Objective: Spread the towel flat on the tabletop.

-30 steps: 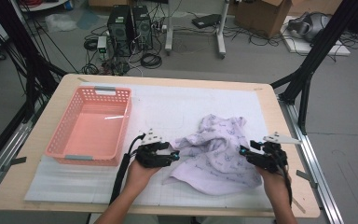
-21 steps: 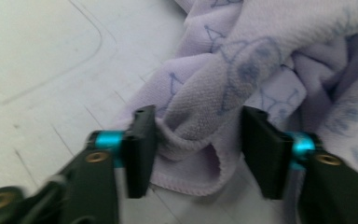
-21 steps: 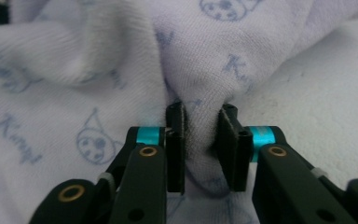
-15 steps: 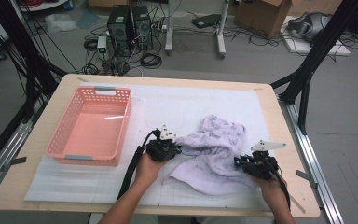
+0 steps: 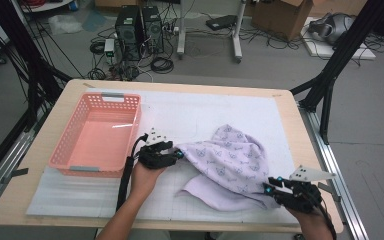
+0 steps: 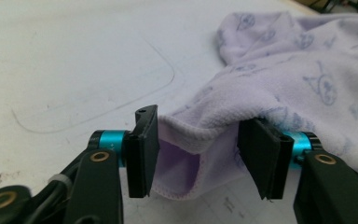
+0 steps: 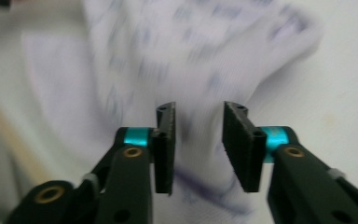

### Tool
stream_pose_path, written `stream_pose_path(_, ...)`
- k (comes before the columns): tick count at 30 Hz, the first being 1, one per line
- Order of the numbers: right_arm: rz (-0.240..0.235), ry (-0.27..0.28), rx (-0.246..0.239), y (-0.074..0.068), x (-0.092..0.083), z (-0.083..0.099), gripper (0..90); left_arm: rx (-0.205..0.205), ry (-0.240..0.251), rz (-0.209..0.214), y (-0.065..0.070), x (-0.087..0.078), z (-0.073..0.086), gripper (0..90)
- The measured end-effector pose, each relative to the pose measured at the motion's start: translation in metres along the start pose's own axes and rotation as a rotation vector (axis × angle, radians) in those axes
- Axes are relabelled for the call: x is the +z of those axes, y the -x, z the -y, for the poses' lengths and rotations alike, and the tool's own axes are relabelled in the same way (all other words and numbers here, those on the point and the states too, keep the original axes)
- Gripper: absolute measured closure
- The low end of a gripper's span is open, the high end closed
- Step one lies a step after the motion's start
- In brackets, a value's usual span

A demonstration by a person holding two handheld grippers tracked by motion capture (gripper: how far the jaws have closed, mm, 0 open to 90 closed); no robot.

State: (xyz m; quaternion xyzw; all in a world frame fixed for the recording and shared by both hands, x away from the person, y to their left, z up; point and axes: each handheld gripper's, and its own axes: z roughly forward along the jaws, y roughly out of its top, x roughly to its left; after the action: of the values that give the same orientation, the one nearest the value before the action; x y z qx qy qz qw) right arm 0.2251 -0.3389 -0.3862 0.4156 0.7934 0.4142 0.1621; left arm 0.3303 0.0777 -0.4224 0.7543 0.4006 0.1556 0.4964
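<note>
A lilac cloth [image 5: 230, 160] with a small printed pattern lies crumpled on the white mat [image 5: 205, 107]. At the cloth's left corner is my left gripper [image 5: 176, 154]. In the left gripper view its jaws [image 6: 200, 122] have just been opening, and the cloth's hemmed edge [image 6: 186, 135] hangs slack between them. My right gripper [image 5: 270, 188] is at the cloth's near right edge, close to the table's front. The right gripper view is blurred. Its jaws [image 7: 198, 111] have just been opening too, with the cloth [image 7: 191, 46] under and beyond them.
An empty pink plastic basket [image 5: 97, 135] stands on the mat to the left, just beyond my left hand. The wooden table edge [image 5: 310, 150] runs close to my right hand. Black frame legs, computers and cables stand on the floor beyond the table.
Both grippers closed on the cloth's edges half a second ago and now stand apart again. My right hand has drawn back toward the near right corner; the left has shifted slightly left.
</note>
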Motion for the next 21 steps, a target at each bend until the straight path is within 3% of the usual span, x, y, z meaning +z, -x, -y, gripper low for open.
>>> stream_pose_path(2,0.012,0.024,-0.003,0.005,0.001,-0.006,60.4,-0.001,0.022,0.007,0.000,-0.002,-0.002,46.3)
stream_pose_path(6,0.055,0.060,0.016,0.025,0.019,-0.034,53.8,-0.016,0.003,0.018,-0.003,0.007,-0.004,43.4)
stream_pose_path(7,0.065,0.040,0.005,0.036,0.037,-0.048,51.8,-0.024,0.000,0.027,-0.003,0.010,-0.004,42.9)
stream_pose_path(8,0.065,0.040,0.005,0.036,0.037,-0.048,51.8,-0.028,-0.008,0.032,-0.003,0.013,-0.003,42.9)
stream_pose_path(12,0.060,-0.007,0.001,0.051,0.081,-0.073,46.5,-0.036,-0.055,0.038,-0.003,0.024,0.002,41.8)
stream_pose_path(13,0.073,-0.044,-0.027,0.053,0.101,-0.083,45.3,-0.038,-0.067,0.042,-0.003,0.027,0.003,42.5)
stream_pose_path(15,0.067,-0.061,-0.037,0.053,0.111,-0.088,43.9,-0.040,-0.103,0.046,-0.002,0.033,0.005,42.6)
stream_pose_path(18,0.037,-0.087,-0.051,0.055,0.139,-0.099,40.0,-0.008,-0.171,0.051,0.004,0.043,0.007,42.7)
stream_pose_path(20,0.012,-0.130,-0.055,0.056,0.159,-0.105,36.6,0.054,-0.184,0.019,0.011,0.047,0.007,44.4)
stream_pose_path(21,0.007,-0.154,-0.059,0.055,0.169,-0.106,34.1,0.084,-0.192,-0.001,0.012,0.048,0.006,49.8)
